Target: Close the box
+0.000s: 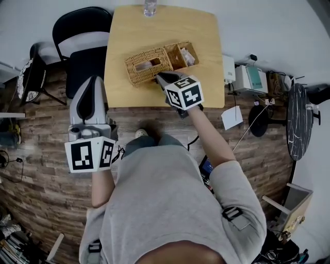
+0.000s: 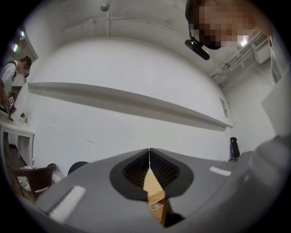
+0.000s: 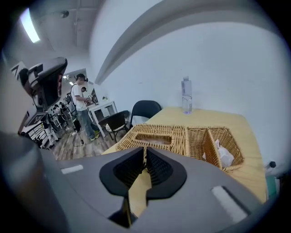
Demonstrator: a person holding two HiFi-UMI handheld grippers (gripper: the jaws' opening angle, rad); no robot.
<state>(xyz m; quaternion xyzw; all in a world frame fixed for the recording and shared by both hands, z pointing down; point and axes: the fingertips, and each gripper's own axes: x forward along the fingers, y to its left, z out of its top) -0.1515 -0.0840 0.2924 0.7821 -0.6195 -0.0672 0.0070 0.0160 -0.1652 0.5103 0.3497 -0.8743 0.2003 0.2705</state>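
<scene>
Located on the light wooden table, toward its near half: the tan woven wicker box, open. Found lying flat on the tabletop to the left of the box body, joined to it along one side: the woven lid, with a long slot cut through its middle. Seen inside the open body: a crumpled white tissue. Noted at the far edge of the table, well apart from the box: a clear plastic water bottle, upright.

Held over the near side of the table: the right gripper, its tips just beside the near edge of the lid, close to where lid and body meet. Confirmed in the right gripper view: jaws pressed together, nothing between the pads. Unable to confirm contact with the wicker from either view.

Held off the table on the left, above the brown wood-plank floor: the left gripper, near the table's corner and well apart from the box. Confirmed in the left gripper view: jaws together and empty, aimed up at a white wall.

Also noted: a black chair beside the table's left edge; a person standing far back in the right gripper view.
</scene>
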